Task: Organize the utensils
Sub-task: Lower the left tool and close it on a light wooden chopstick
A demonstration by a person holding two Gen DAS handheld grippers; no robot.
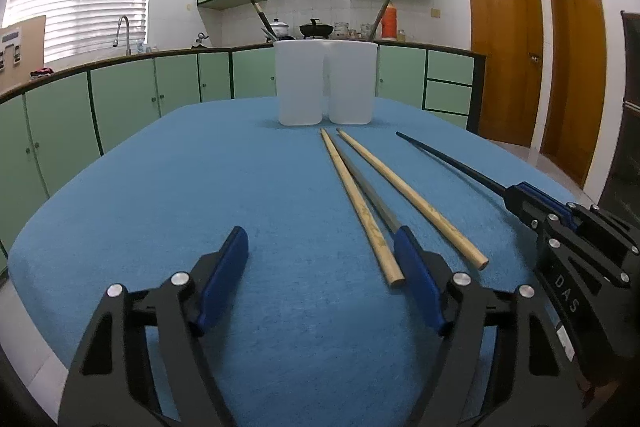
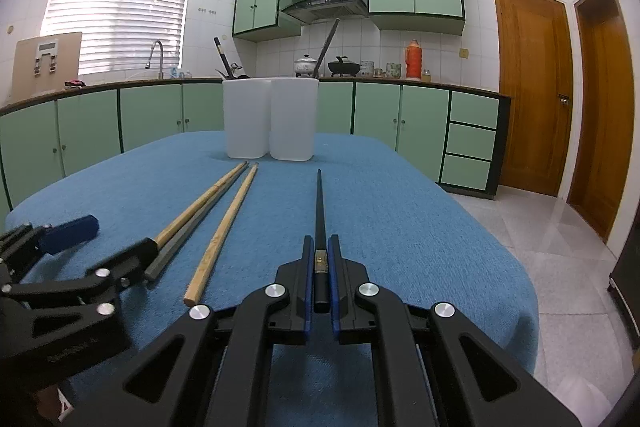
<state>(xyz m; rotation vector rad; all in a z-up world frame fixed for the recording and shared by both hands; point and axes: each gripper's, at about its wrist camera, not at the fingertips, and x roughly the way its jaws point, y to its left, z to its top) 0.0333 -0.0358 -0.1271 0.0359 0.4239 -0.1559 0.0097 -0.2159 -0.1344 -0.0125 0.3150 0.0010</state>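
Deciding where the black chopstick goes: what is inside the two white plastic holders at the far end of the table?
A dark utensil handle sticks out of the left white holder, another out of the right holder. Their opaque walls hide everything lower down.

Grey chopstick [image 1: 370, 197] near end hidden behind left claw [image 1: 320, 259] finger. Black chopstick [image 2: 320, 211] butt covered by right claw [image 2: 321, 267] pads. Utensils in the white holders [image 2: 272, 119]: lower parts hidden, type unclear. Far counter [image 1: 400, 45] items too small to identify. Right claw body cut off at right edge in left wrist view.
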